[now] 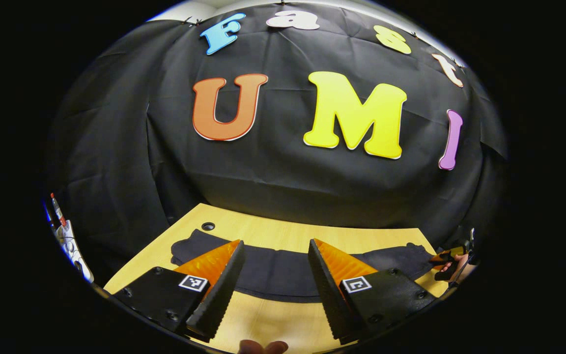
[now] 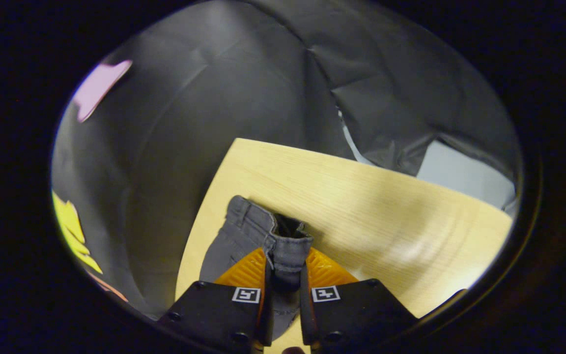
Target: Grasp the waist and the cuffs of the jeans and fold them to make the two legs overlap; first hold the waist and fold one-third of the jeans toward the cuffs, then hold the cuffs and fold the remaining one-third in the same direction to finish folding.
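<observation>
Right gripper jaws clamped on jeans waistband, lower centre. Left gripper jaws apart over jeans lying flat across table, lower frame.

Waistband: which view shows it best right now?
The right gripper view: the waistband sits close up, pinched between the right hand-held gripper. The left gripper view shows the jeans whole, that end small.
</observation>
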A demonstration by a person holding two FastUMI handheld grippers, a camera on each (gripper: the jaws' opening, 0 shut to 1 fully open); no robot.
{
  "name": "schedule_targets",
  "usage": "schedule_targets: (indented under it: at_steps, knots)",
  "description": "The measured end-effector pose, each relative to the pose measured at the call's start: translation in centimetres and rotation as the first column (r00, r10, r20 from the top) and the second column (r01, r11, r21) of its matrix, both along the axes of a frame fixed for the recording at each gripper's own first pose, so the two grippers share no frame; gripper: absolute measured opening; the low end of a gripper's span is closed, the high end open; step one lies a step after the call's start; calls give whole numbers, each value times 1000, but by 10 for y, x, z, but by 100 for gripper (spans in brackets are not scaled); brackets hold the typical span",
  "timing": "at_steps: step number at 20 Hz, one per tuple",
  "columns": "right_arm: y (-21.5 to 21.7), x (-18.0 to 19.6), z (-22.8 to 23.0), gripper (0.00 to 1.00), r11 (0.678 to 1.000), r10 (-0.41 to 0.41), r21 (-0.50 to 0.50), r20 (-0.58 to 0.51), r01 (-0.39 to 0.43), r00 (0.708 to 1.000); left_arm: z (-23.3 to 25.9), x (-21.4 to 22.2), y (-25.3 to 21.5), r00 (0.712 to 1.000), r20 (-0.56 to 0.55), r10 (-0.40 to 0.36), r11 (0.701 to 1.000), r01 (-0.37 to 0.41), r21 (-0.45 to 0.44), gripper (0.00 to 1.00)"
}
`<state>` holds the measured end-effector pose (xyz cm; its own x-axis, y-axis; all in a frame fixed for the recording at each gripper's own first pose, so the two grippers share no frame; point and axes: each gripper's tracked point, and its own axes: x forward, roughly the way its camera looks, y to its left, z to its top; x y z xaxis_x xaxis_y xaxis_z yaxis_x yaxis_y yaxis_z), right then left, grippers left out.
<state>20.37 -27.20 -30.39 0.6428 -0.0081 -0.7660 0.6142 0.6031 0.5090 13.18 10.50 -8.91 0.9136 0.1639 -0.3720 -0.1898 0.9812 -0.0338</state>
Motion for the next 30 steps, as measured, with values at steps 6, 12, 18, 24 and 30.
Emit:
schedule_targets:
  at_steps: [6,12,18,24,30]
  knots:
    - [68,14,121,19,911,320,-332,199,-244,926,-12,-13,65,998,14,54,998,-54,-19,84]
    - [194,15,199,23,669,667,-597,222,-442,711,-4,-18,135,992,104,77,993,-85,78,84]
    - [306,-19,168,23,497,796,-686,116,-532,594,-21,-26,188,984,145,107,991,-117,64,84]
    - [397,-52,35,23,301,857,-682,-114,-667,503,-59,-47,228,983,81,163,985,-158,-72,84]
    - [413,-71,-29,32,153,878,-641,-262,-752,401,-84,-52,249,978,41,203,964,-193,-181,84]
